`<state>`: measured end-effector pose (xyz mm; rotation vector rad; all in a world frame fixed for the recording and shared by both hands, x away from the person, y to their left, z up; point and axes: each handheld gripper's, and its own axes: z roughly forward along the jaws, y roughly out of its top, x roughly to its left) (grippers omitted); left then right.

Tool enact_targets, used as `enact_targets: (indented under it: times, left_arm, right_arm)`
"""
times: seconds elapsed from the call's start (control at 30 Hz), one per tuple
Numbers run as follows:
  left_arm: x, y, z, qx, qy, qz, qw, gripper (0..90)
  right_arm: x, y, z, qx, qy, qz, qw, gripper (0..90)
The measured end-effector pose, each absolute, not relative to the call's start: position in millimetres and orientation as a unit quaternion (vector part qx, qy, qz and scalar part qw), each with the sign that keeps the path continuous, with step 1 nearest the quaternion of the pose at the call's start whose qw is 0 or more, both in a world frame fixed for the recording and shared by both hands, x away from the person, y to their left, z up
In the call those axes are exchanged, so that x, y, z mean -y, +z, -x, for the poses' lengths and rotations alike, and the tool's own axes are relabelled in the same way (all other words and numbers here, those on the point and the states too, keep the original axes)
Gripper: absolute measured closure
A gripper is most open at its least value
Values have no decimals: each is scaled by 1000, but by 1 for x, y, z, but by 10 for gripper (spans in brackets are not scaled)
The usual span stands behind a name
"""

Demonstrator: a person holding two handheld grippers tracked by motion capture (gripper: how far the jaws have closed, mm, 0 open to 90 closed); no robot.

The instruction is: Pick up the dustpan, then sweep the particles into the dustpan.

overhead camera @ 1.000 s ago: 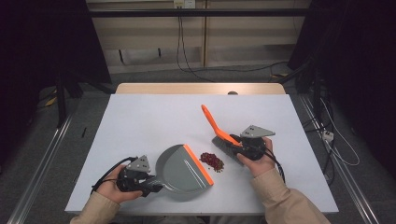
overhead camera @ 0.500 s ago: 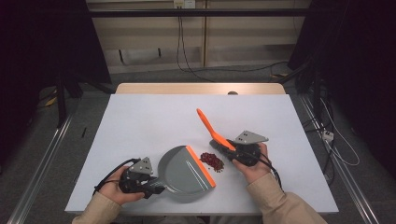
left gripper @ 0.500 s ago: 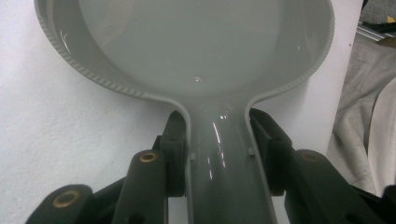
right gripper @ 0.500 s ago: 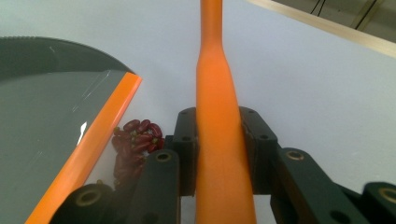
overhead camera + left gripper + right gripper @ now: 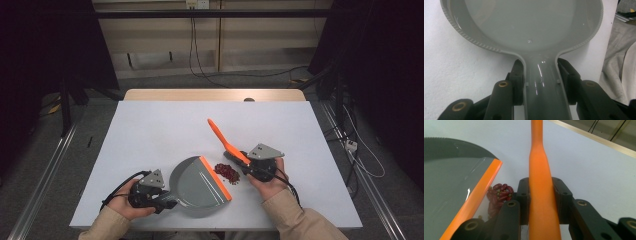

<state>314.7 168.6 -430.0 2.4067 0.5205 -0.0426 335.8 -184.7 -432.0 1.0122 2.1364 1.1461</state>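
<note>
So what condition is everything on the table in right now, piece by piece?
Dustpan: flat on the table, empty, handle clamped in the left tongs.
Brush: orange handle clamped in the right tongs, handle slanting up and away.
Red beans: small heap on the table, just outside the dustpan's orange lip, not yet swept in.
Table: white top.

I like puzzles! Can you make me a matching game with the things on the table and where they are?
1. dustpan
2. brush
3. red beans
4. table

a. heaped beside the dustpan's orange lip
b. handle clamped in the right gripper
c. white, under everything
d. handle clamped in the left gripper

Pairs: 1-d, 2-b, 3-a, 4-c
</note>
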Motion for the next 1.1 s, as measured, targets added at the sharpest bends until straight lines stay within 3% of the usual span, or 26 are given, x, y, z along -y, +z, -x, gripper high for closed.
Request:
enact_targets:
  times: [1.1]
  left_arm:
    - [-155, -432, -313, -198, -28, -922, 330, 623]
  right_arm:
    - [162, -435, -321, -775, 427, -387, 260, 712]
